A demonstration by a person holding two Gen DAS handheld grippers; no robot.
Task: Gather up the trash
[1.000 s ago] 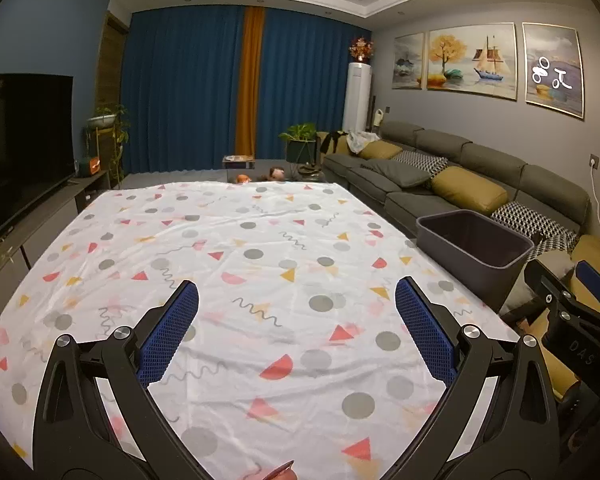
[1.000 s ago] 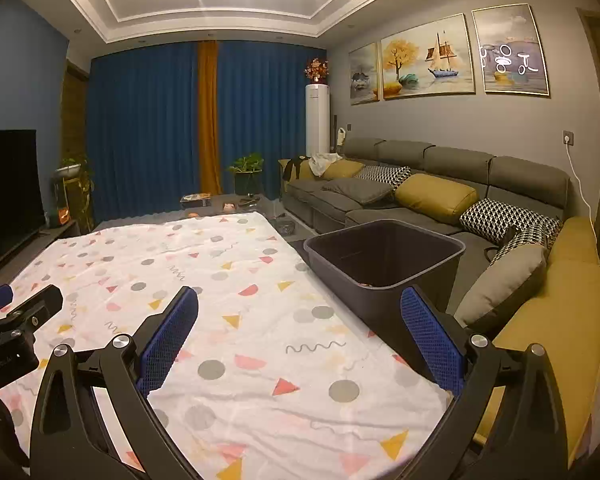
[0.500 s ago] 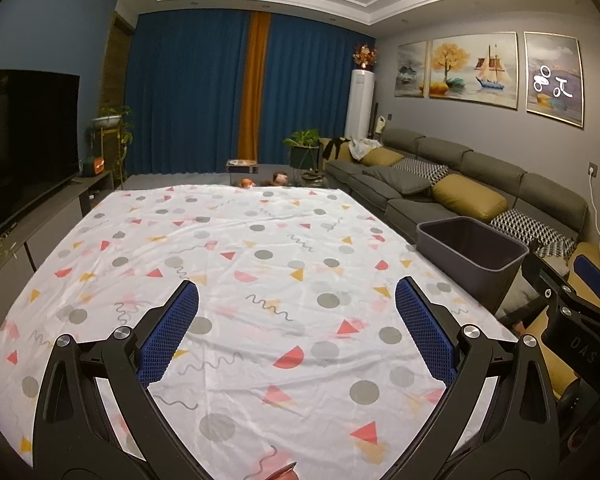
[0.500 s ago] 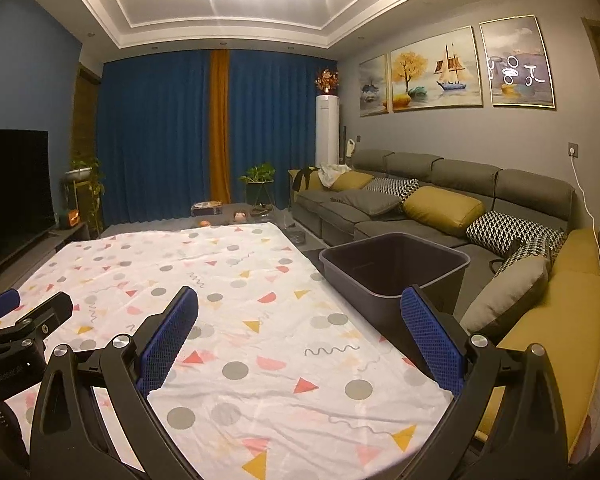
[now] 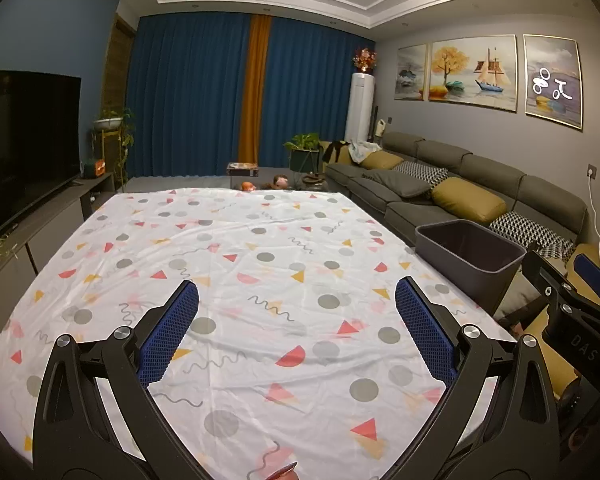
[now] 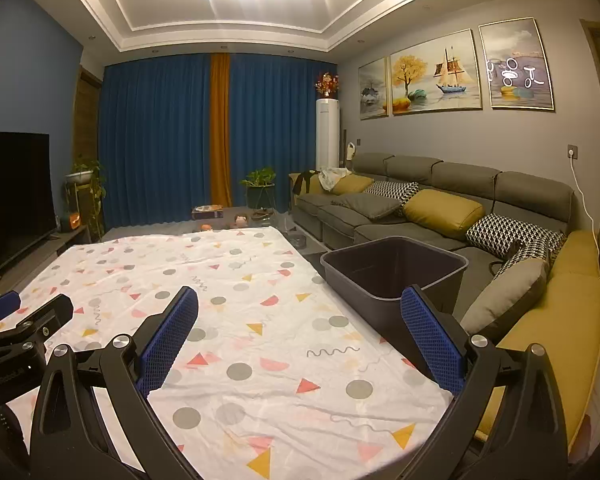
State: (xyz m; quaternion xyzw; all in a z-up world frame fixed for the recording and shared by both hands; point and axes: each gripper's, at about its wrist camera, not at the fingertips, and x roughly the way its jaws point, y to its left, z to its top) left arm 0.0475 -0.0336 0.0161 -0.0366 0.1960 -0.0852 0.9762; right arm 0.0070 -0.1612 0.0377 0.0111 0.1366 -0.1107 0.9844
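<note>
Over tablecloth (image 5: 284, 248) — both grippers wide, empty

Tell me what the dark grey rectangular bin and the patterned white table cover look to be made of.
Dark grey rectangular bin: likely moulded plastic, matte, judging by its smooth walls and rolled rim. Patterned white table cover: probably thin woven fabric; it shows soft creases and a printed pattern of dots and triangles.
</note>
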